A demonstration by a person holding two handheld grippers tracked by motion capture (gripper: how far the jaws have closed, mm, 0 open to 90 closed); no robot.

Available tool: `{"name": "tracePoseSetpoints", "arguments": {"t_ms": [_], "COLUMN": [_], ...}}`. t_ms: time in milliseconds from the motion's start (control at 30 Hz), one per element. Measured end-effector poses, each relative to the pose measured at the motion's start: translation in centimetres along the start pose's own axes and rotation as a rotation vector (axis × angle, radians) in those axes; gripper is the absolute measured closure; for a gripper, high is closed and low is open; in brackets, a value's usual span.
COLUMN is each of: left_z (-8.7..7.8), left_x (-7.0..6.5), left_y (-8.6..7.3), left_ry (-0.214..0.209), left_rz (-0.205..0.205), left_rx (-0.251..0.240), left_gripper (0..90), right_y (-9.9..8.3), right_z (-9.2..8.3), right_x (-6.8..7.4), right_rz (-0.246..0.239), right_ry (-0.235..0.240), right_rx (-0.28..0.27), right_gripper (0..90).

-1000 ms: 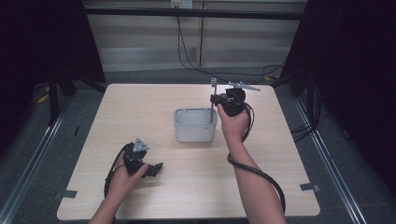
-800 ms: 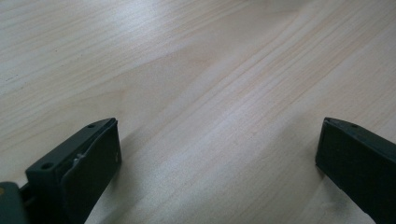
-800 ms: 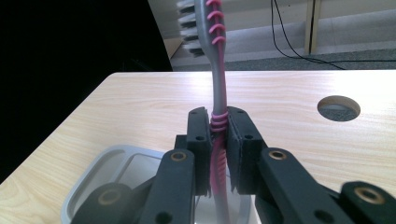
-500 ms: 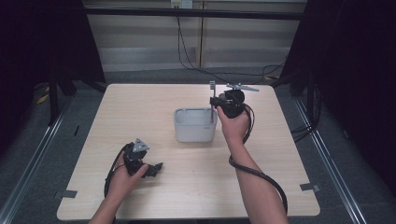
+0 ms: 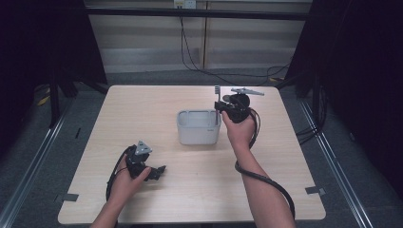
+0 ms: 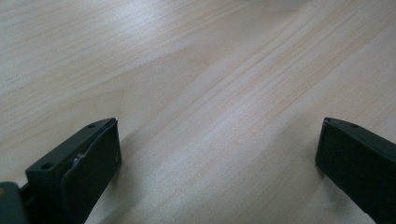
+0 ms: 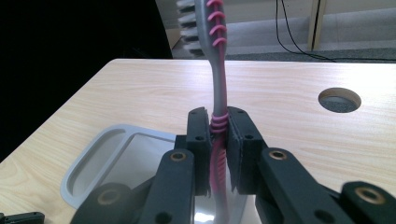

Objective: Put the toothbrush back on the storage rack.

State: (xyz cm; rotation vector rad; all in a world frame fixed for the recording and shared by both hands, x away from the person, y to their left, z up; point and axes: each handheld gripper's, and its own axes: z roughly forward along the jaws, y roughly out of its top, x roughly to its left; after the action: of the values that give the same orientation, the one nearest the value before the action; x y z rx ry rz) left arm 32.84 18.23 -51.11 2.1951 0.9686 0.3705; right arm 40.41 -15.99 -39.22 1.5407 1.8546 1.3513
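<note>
Near the table's [image 5: 285, 190] front-left edge, the left gripper [image 5: 159, 170] rests low on the bare wood with jaws spread wide and nothing between them; open tabletop lies all around it. Farther back, right of centre, the right gripper [image 7: 218, 135] is clamped on a toothbrush [image 7: 217, 84], grey with pink ribbed bands, held upright just over the right rim of the grey bin [image 5: 197, 135]. The brush's lower end is hidden behind the jaws, and its bristle head is cut off at the top in the right gripper view. A round hole [image 7: 339, 99] lies beyond, toward the far edge.
</note>
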Motion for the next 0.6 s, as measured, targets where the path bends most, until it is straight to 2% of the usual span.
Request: {"name": "tracePoseSetpoints", "arguments": {"t_ms": [600], "left_z": [0.0], "left_x": [0.0], "left_y": [0.0], "left_ry": [0.001], "left_rz": [0.001], "left_rx": [-0.001], "left_gripper": [0.0], "right_y": [-1.4], "right_z": [-0.2], "right_x": [0.1], "right_rz": [-0.005], "right_ry": [0.011], "right_rx": [0.013], "right_gripper": [80.8]}}
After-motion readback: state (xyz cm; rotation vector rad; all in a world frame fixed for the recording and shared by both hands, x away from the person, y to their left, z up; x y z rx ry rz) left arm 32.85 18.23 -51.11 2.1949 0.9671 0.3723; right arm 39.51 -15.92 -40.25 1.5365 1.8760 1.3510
